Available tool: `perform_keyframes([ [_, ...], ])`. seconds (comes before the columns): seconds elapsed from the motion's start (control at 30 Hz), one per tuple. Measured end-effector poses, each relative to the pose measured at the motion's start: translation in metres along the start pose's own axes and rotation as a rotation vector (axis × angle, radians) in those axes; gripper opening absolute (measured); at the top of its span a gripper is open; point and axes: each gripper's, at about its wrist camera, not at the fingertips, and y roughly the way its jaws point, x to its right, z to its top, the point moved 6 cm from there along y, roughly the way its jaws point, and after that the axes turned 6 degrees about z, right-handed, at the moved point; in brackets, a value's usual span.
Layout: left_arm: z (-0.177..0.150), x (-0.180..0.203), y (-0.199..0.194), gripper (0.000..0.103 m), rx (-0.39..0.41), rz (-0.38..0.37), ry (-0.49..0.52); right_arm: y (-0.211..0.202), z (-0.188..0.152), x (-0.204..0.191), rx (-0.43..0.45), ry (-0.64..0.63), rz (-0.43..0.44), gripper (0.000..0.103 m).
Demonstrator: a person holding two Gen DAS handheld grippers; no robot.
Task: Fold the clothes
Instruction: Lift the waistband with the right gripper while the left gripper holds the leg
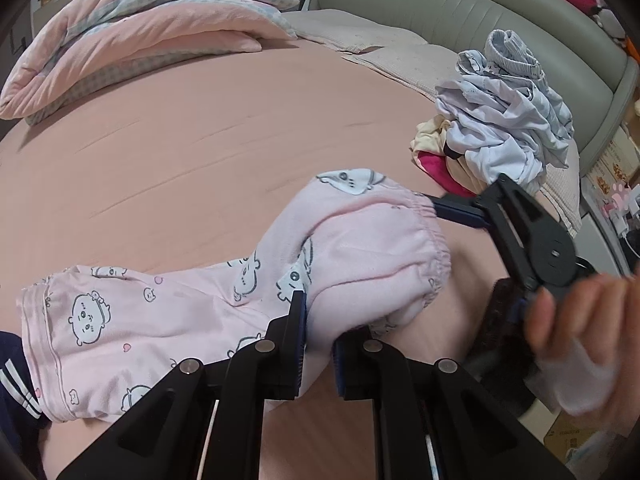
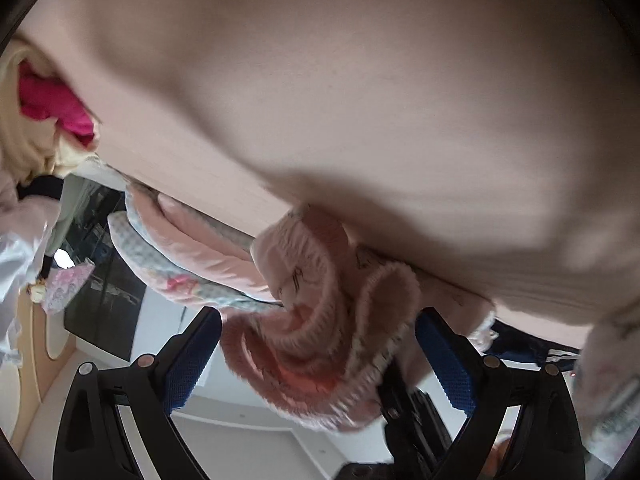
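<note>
Soft indoor light, fisheye warping, right view blurred

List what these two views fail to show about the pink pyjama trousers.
- Pink printed pyjama trousers: left wrist view, near leg hidden behind the left gripper.
- Elastic waistband: right wrist view, motion blur; right gripper contact unclear.
- Navy striped garment: cut off at frame edge.

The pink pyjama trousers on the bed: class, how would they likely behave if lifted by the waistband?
The trousers probably hang floppy: the fabric already sags and creases between the left gripper and the right gripper. They look thin, so likely light. The gathered waistband seems stretchy and may bunch up.
</note>
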Motion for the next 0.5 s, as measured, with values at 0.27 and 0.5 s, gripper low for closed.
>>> perform_keyframes([
  [0.27, -0.003, 0.001, 0.0, 0.01, -0.011, -0.001, 0.014, 0.01, 0.006, -0.008, 0.033, -0.031, -0.05, 0.097],
  [0.5, -0.009, -0.004, -0.002, 0.01, -0.022, 0.0, -0.005, 0.012, 0.005, -0.016, 0.016, -0.265, -0.19, 0.035],
])
